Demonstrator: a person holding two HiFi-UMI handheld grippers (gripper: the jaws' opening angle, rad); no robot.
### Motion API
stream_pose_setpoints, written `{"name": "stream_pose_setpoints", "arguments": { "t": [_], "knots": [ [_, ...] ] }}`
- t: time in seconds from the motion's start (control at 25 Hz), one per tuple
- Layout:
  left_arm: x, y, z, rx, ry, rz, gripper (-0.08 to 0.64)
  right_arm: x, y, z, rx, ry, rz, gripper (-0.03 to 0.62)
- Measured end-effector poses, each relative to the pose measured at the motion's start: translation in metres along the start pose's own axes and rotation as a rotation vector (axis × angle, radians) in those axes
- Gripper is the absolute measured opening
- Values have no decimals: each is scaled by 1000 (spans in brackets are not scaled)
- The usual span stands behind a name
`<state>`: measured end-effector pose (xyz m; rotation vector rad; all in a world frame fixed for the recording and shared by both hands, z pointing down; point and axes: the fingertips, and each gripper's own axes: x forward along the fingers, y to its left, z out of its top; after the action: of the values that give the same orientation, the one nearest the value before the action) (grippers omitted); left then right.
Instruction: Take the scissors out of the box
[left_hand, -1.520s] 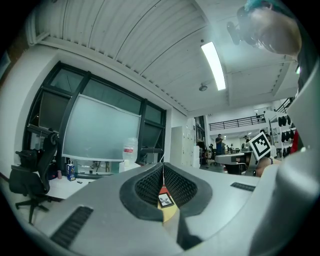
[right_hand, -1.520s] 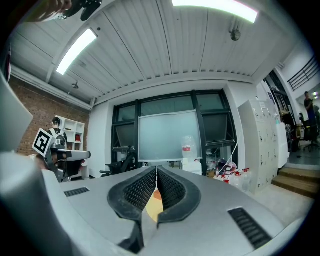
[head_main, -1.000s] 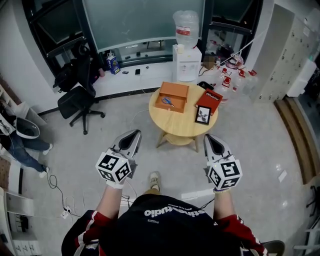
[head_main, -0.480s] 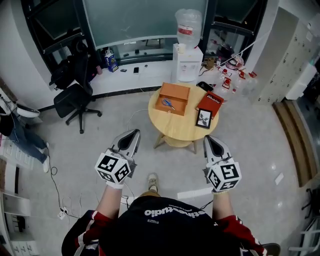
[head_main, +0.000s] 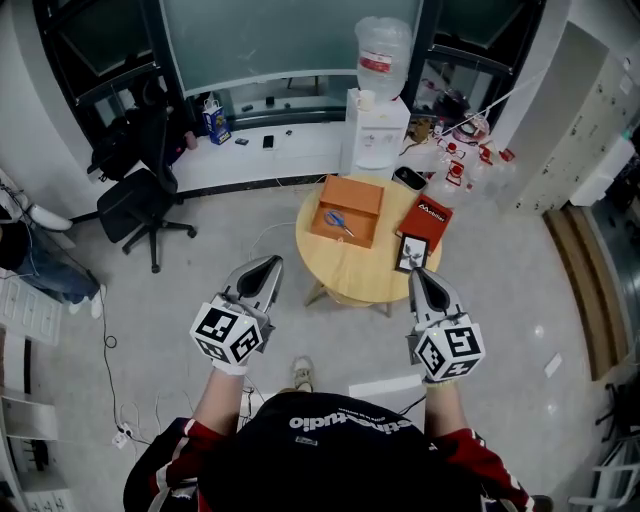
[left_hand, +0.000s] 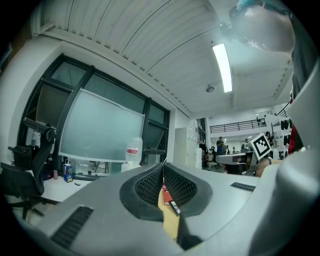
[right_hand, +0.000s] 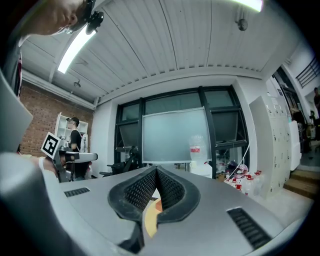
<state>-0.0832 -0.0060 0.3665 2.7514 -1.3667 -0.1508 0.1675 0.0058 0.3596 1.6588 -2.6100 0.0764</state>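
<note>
An open orange box (head_main: 346, 210) sits on the far left part of a round wooden table (head_main: 352, 268); blue-handled scissors (head_main: 338, 220) lie inside it. My left gripper (head_main: 264, 268) is held in the air short of the table's left edge, jaws shut and empty. To the right, my right gripper (head_main: 420, 278) hovers over the table's near right edge, also shut with nothing in it. In the left gripper view the gripper (left_hand: 163, 169) shows tips touching, and in the right gripper view the gripper (right_hand: 155, 171) too, with only a sliver of table between the pads.
A red book (head_main: 421, 218) and a small framed picture (head_main: 410, 252) lie on the table's right side, a dark object (head_main: 408, 178) at its far edge. A water dispenser (head_main: 379, 115) stands behind, an office chair (head_main: 135, 200) to the left, bottles (head_main: 470, 160) at the right.
The table and room have shifted slightly in the head view as the person comes closer. Both grippers keep their pose and stay shut.
</note>
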Motion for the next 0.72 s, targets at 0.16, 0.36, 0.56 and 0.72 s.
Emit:
{"name": "stream_pose_setpoints", "arguments": {
  "t": [0.16,0.36,0.56,0.72],
  "knots": [
    [22,33,-3,-6,6,-1,21,39,-6,-2,5,18,-8,26],
    [46,72,-5,-15,9,-6,21,83,-6,-2,11,34,-5,26],
    [66,111,-6,-22,20,-18,21,127,-5,0,11,47,-10,26],
    [83,136,-5,-28,21,-33,21,155,-3,-2,9,66,-15,28]
  ]
}}
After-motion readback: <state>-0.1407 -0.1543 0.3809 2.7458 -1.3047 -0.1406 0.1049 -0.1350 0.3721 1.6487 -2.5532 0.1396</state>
